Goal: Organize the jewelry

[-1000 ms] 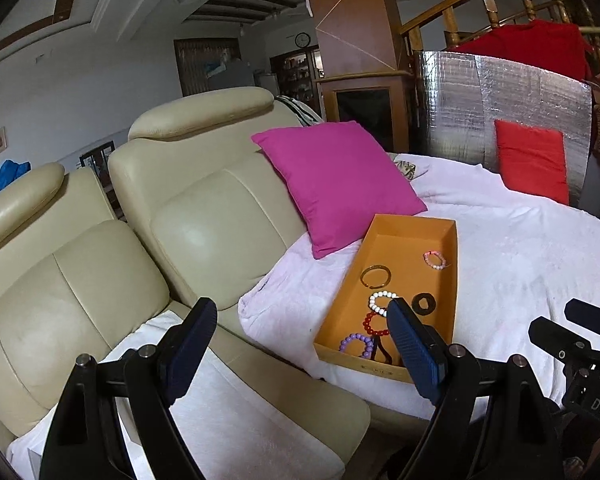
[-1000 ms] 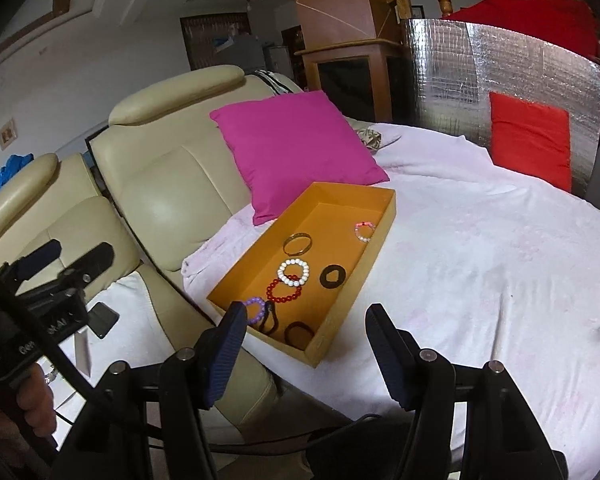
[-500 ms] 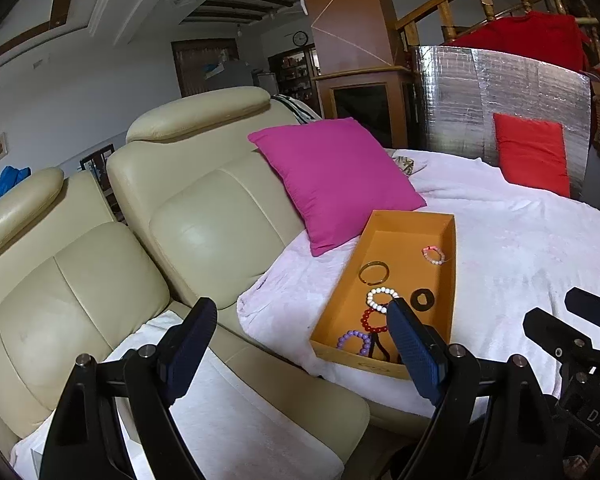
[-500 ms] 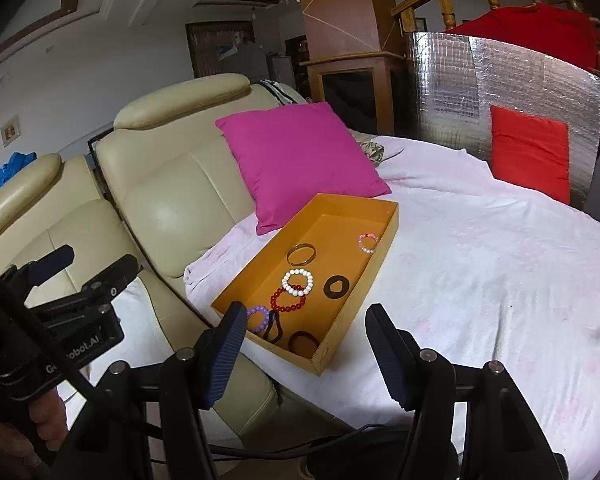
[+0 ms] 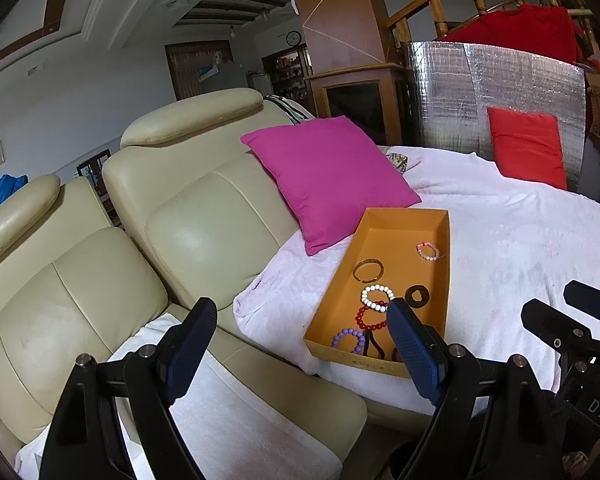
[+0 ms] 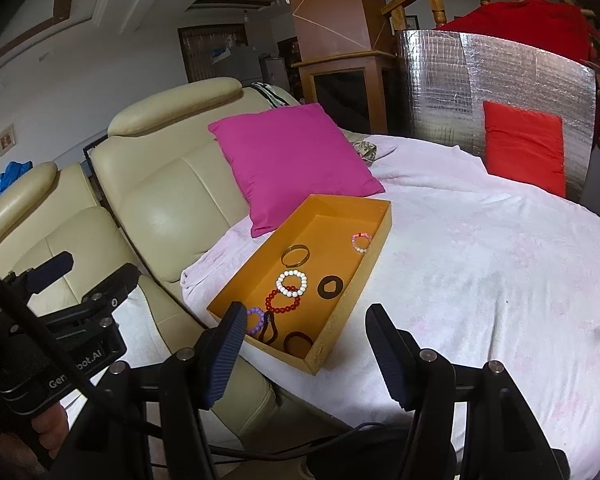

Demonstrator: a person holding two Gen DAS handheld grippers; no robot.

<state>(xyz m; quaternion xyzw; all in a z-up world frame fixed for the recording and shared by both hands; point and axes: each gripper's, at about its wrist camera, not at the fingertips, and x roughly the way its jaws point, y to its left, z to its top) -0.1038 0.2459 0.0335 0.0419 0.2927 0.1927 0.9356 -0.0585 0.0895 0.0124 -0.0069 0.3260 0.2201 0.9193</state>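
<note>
An orange tray (image 5: 404, 228) (image 6: 364, 276) lies on a round table under a white cloth. In it lie several bracelets: a white bead one (image 6: 291, 283), a red bead one (image 6: 282, 303), a purple one (image 6: 256, 320), a pink one (image 6: 360, 242), a gold bangle (image 6: 295, 255), a dark ring (image 6: 330, 287) and black bands (image 6: 298, 342). My left gripper (image 5: 300, 344) is open and empty, hovering left of the tray's near end. My right gripper (image 6: 306, 340) is open and empty, above the tray's near corner.
A magenta cushion (image 6: 292, 164) leans by the tray's far left. Two cream leather seats (image 5: 172, 208) stand left of the table. A red cushion (image 6: 524, 148) rests against a silver foil panel (image 6: 460, 92) at the back. White cloth (image 6: 480, 280) spreads right of the tray.
Both grippers have drifted slightly back and up from the tray, which looks a little farther away. Both stay open and empty.
</note>
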